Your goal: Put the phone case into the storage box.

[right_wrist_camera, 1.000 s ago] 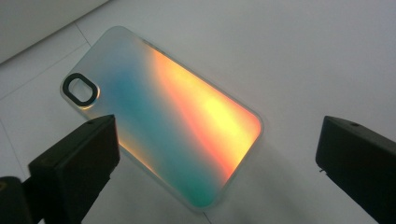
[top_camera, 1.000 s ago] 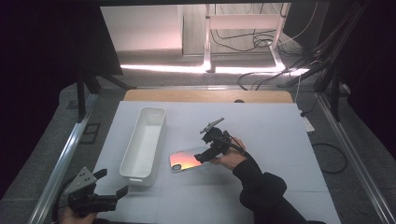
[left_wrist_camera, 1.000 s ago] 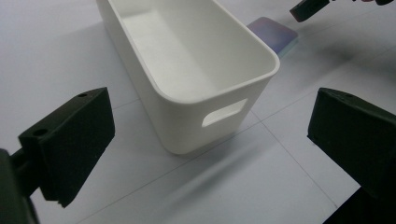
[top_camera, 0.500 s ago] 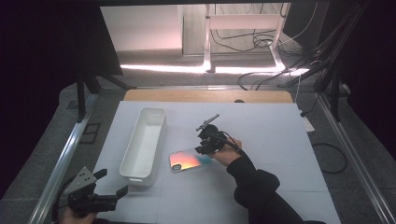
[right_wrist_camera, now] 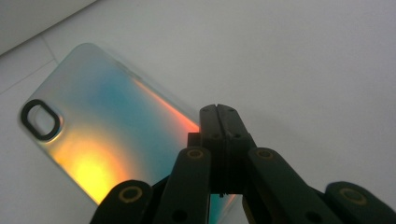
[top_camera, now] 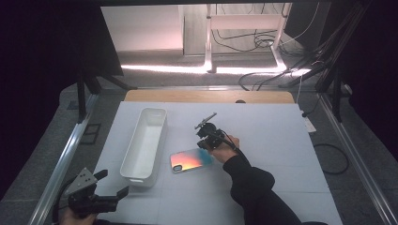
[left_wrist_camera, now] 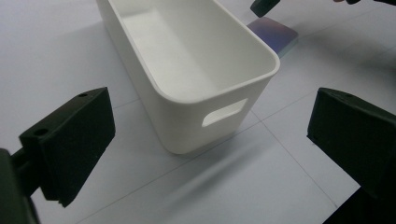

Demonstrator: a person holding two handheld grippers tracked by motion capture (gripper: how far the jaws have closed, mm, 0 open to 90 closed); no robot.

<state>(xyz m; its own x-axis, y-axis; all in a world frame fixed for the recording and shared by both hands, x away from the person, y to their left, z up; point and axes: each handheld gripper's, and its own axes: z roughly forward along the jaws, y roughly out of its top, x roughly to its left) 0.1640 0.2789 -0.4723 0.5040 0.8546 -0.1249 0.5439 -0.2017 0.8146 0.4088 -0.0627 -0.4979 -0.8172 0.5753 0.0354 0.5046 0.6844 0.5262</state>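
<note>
- Since the earlier frames, the right tool [top_camera: 205, 143] had shifted slightly along the far end of the phone case [top_camera: 191, 160]; the case itself had stayed flat on the table [top_camera: 281, 140].
- Right tool state: jaws pressed together, tips meeting at the case's edge (whether they pinched that edge or merely touched it could not be told from the right gripper view).
- Phone case [right_wrist_camera: 102, 135]: iridescent, orange at one end and teal toward the other, camera cut-out ring at its near-left corner, lying just beside the white bin [top_camera: 144, 143] on its right.
- Left tool [top_camera: 101, 196]: jaws spread wide, holding nothing, hovering at the near-left table edge.
- White bin [left_wrist_camera: 187, 74]: upright, with a handle slot in its near end wall.
</note>
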